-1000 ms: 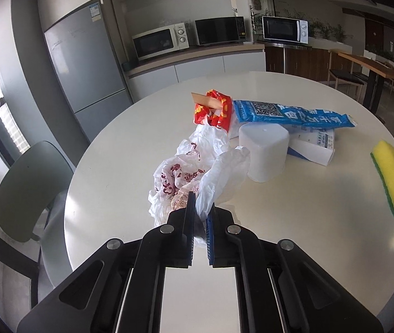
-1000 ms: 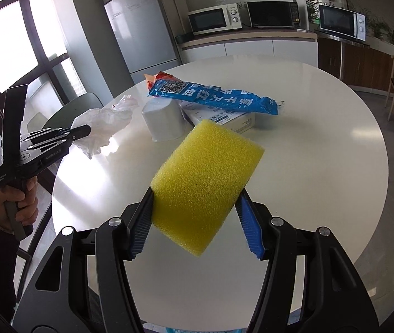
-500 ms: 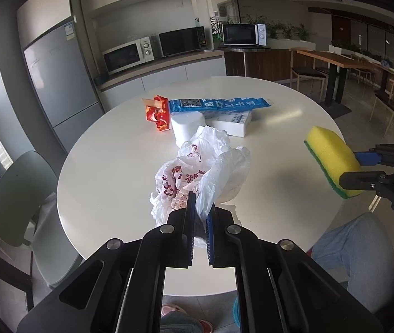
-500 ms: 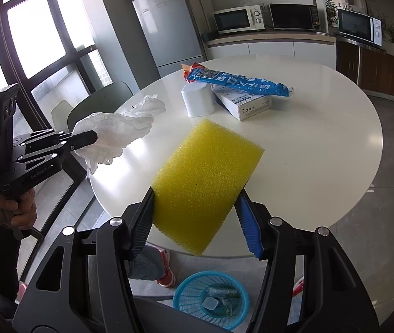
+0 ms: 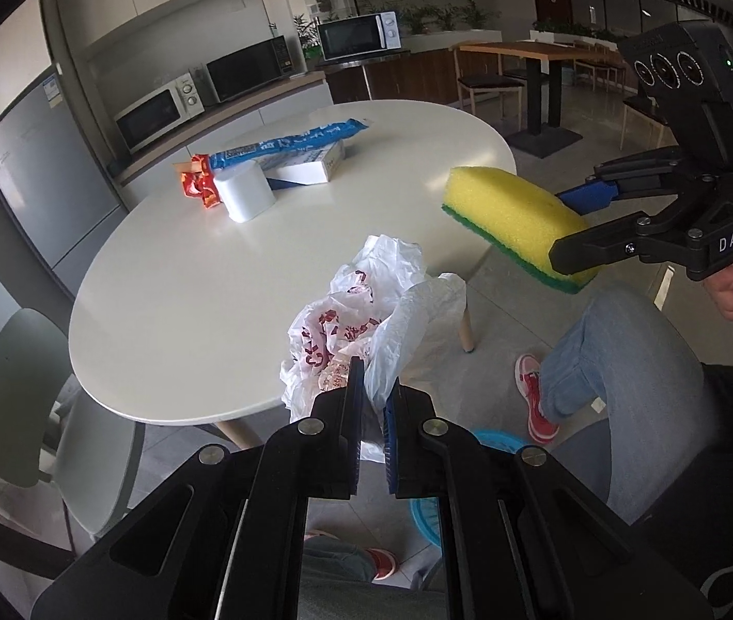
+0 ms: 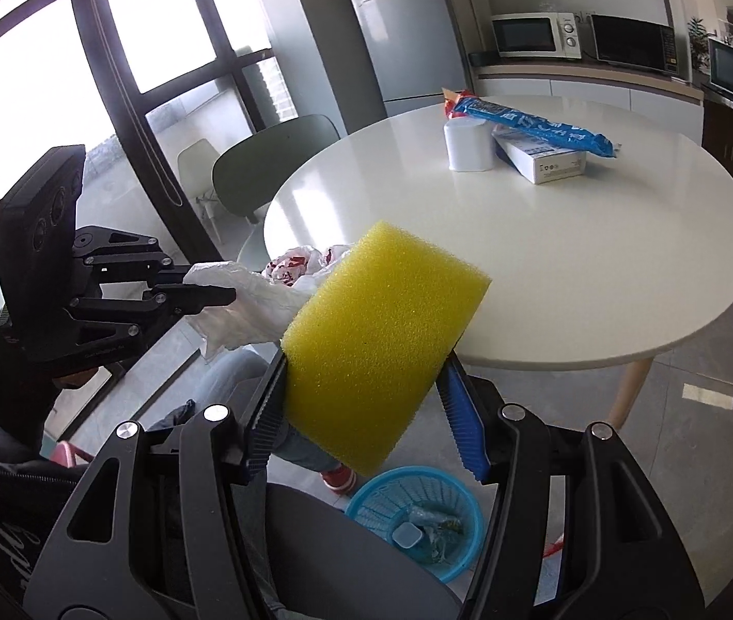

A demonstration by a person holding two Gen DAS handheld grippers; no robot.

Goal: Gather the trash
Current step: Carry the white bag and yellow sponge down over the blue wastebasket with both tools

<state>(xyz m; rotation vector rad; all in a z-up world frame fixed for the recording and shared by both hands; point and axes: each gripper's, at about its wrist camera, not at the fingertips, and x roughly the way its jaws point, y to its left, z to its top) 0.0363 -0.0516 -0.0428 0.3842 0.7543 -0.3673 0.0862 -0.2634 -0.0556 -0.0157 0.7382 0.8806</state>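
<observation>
My left gripper (image 5: 372,387) is shut on a crumpled white plastic bag (image 5: 366,310) with red print, held in the air past the near edge of the round white table (image 5: 185,279). From the right wrist view that same bag (image 6: 258,299) hangs from the left gripper (image 6: 229,297) at the left. My right gripper (image 6: 361,377) is shut on a yellow sponge (image 6: 381,330) with a green scrub side (image 5: 511,222), also off the table. Below, on the floor, stands a blue trash basket (image 6: 418,522) holding some rubbish.
On the table's far side lie a white cup (image 5: 245,196), a red snack wrapper (image 5: 198,186), a blue packet (image 5: 294,144) and a white box (image 5: 309,170). A green chair (image 5: 15,398) stands at the left. The person's legs and red shoes (image 5: 536,398) are beside the basket.
Both grippers have drawn back from over the table with their loads. The table edge, floor, legs and blue basket have come into view below them.
</observation>
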